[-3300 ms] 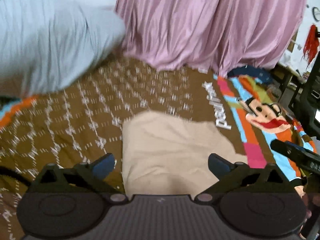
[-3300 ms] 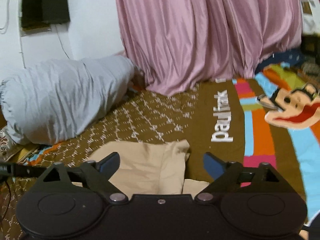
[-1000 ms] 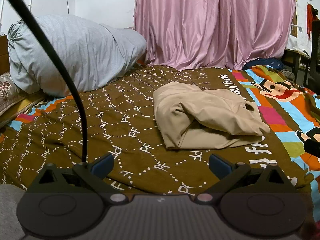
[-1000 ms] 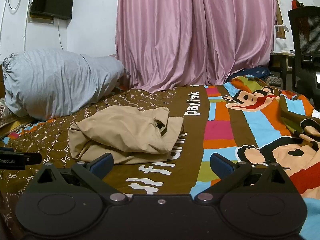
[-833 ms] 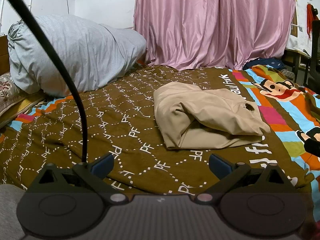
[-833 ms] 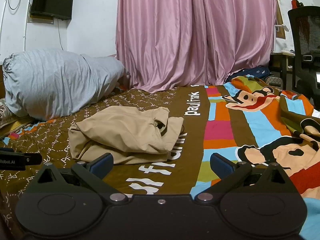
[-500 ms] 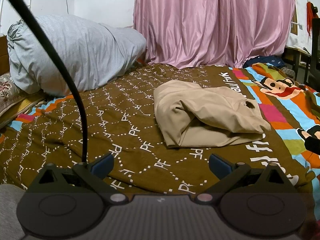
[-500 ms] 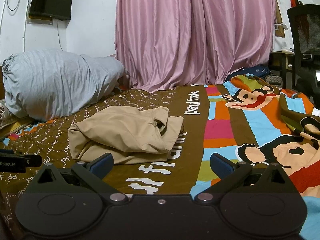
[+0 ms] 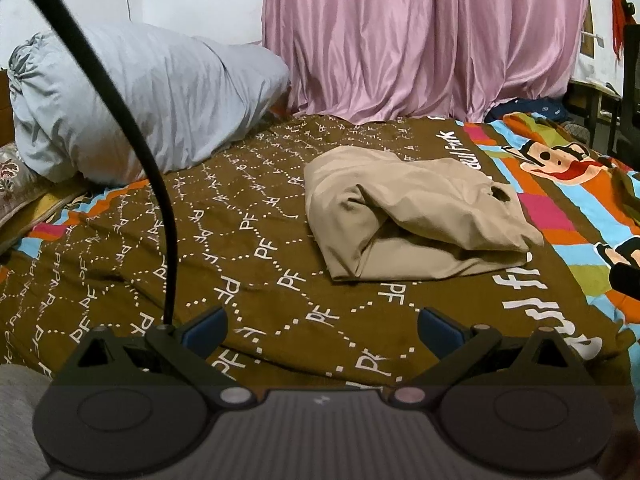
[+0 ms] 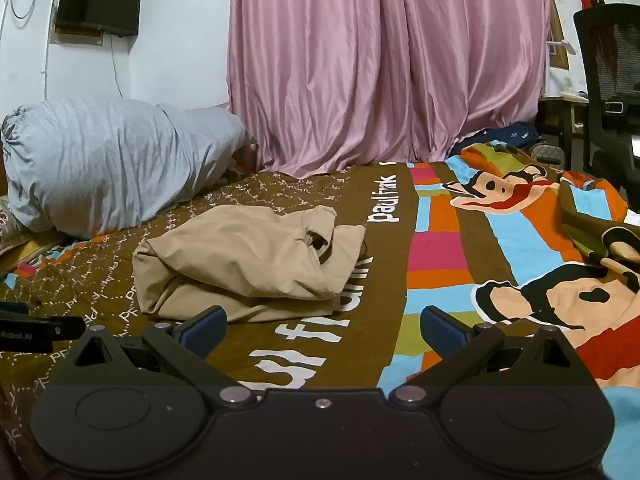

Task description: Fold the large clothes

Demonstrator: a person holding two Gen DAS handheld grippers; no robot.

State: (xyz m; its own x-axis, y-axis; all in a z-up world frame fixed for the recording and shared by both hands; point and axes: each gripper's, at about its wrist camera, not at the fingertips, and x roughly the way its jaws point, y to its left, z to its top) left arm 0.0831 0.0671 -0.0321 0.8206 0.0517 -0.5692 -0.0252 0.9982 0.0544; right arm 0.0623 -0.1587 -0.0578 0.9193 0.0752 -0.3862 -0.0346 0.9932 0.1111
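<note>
A beige garment [image 9: 412,216] lies folded into a loose bundle on the brown patterned bedspread [image 9: 224,240], near the middle of the bed. The right wrist view shows the same beige garment [image 10: 248,260] ahead and slightly left. My left gripper [image 9: 322,330] is open and empty, held back from the bundle near the bed's front edge. Open and empty too, my right gripper [image 10: 322,328] sits just short of the garment's near edge. Neither gripper touches the cloth.
A big grey pillow [image 9: 140,96] lies at the back left, pink curtains [image 9: 420,32] hang behind the bed. A black cable [image 9: 152,168] arcs across the left wrist view. A black office chair [image 10: 608,92] and a desk stand at the right. A wall TV [image 10: 98,8] hangs upper left.
Since 3.3 s ago both grippers have drawn back from the garment, which now lies released in a folded bundle. Over the last second almost nothing moves.
</note>
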